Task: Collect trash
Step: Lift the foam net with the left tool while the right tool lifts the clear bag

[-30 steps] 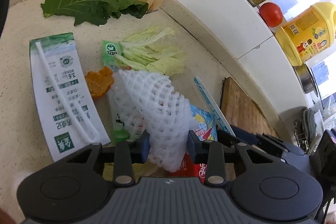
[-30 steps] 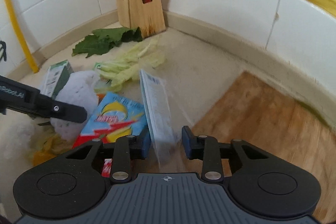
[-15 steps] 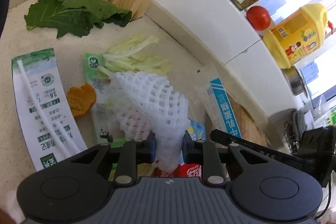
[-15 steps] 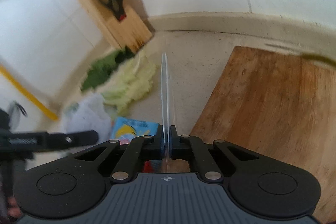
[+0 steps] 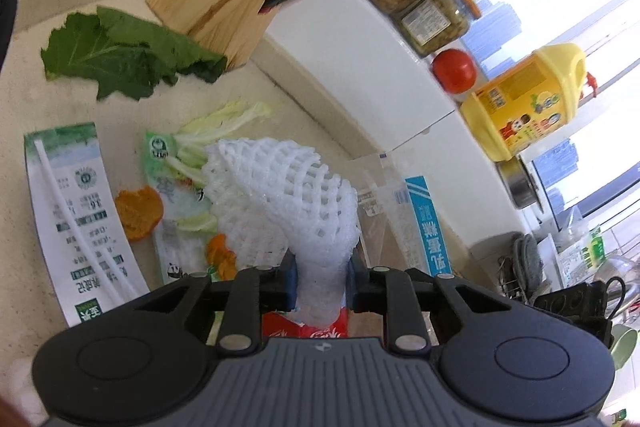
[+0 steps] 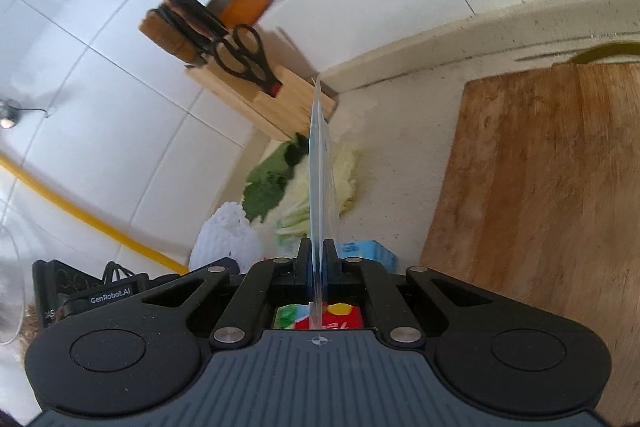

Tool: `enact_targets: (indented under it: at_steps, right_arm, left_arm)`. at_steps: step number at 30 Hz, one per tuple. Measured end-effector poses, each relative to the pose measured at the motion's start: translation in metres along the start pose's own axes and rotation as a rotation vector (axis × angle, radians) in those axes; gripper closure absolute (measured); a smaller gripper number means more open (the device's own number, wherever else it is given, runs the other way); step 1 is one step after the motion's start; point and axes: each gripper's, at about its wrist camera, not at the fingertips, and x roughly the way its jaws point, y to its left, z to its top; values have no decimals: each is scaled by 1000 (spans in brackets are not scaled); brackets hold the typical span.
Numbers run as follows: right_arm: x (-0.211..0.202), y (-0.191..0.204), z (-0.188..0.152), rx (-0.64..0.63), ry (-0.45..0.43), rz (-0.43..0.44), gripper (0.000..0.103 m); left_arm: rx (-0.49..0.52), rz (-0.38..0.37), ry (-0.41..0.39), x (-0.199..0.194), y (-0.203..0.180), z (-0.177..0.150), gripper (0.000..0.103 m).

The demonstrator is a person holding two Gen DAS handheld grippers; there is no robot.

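Both tongs loaded over a littered kitchen counter [image 5: 24, 99].

My left gripper [image 5: 320, 285] pinches the white foam net [image 5: 280, 195]; my right gripper [image 6: 318, 259] clamps the clear plastic bag [image 6: 320, 163] edge-on. I'd lift both straight up, grips firm (film slips easily). No bin shows anywhere, and the red wrapper [image 5: 304, 325] beneath is mostly hidden, perhaps a snack packet.

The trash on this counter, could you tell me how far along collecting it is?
No trash bin is in view, so nothing shows as finished. In hand: the left gripper clamps the white foam net, and the right gripper pinches a clear plastic bag. Left on the counter: milk carton, orange peel, green leaves, cabbage scraps.
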Motion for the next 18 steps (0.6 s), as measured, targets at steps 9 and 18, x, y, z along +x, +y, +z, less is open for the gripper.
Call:
enact_targets:
  at_steps: [9,18]
  right_arm:
    - [-16,21,-3,-42,-27,56,97]
    - [-27,44,-13,-94,-8,136,97]
  left_arm:
    - [38,20,-77,-32,-10,-4,81]
    - [53,54,-152,-71,-18,-23,81]
